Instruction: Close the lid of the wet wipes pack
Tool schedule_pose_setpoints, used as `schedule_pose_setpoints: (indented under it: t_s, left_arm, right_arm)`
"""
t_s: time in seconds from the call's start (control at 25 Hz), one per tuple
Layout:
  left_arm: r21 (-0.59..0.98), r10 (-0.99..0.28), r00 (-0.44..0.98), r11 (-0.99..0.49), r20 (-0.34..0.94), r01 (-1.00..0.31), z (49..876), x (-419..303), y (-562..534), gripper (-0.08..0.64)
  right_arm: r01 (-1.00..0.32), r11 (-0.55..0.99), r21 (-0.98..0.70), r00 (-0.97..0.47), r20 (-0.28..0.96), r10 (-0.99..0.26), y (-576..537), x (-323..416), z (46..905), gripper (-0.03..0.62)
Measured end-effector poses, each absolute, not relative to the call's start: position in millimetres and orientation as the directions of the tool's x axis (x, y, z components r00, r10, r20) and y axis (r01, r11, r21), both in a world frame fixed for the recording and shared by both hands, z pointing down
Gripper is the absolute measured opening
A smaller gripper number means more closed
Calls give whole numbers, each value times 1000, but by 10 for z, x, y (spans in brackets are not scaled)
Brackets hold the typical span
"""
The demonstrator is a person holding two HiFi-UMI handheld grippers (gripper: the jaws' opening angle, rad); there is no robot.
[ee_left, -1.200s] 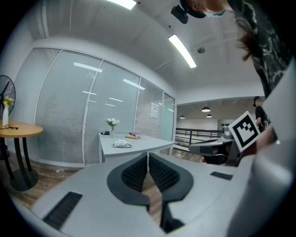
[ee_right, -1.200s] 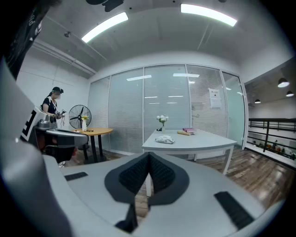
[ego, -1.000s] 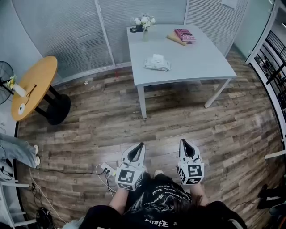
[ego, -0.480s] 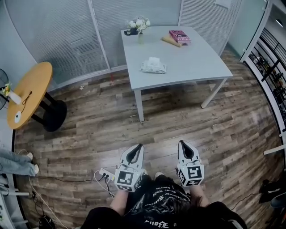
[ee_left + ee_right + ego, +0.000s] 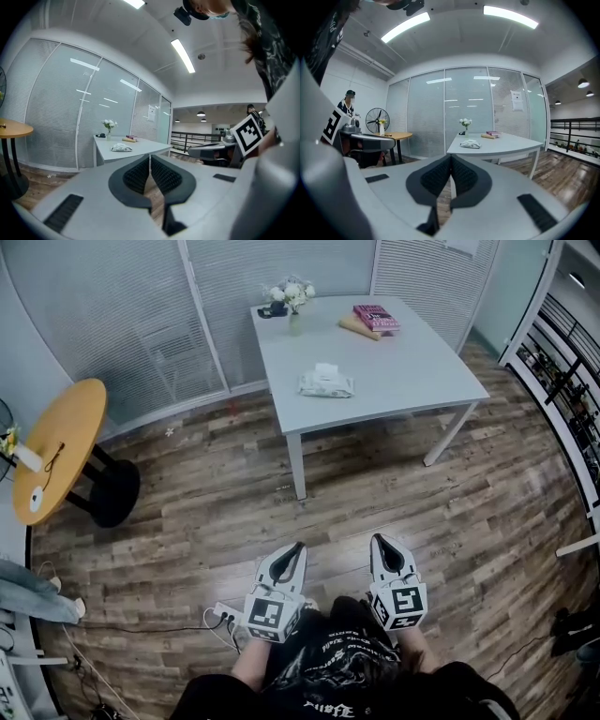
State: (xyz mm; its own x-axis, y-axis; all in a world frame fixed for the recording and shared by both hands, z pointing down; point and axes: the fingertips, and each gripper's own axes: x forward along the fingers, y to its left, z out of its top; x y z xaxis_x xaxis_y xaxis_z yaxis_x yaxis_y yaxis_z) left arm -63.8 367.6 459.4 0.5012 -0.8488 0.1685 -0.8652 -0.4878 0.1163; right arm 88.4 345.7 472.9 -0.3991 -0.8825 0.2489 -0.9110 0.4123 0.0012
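The wet wipes pack [image 5: 326, 382] lies near the front-left of a grey table [image 5: 412, 371], its white lid flap raised. It also shows far off as the pack [image 5: 121, 148] in the left gripper view and the pack [image 5: 469, 144] in the right gripper view. My left gripper [image 5: 297, 547] and right gripper [image 5: 377, 542] are held side by side close to my body, well short of the table, over wooden floor. Both are shut with nothing between the jaws. Each points roughly level toward the table.
On the table stand a vase of white flowers [image 5: 294, 298], a small dark object [image 5: 273, 309] and stacked books [image 5: 371, 318]. A round wooden side table [image 5: 56, 446] is at the left. A power strip with cables [image 5: 223, 615] lies on the floor by my feet. Glass partitions back the room.
The table and the wipes pack have shifted slightly in the head view as I move across the floor. Both grippers stay shut and keep their place in front of me.
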Motion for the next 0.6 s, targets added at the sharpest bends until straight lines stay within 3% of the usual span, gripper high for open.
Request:
schedule_pose_setpoints:
  t_s: [0.6]
  left_arm:
    - [119, -863, 472, -457, 183, -882, 4669, -696, 3175, 14]
  right_arm:
    - [-901, 432, -33, -424, 272, -864, 2929, 874, 4904, -2]
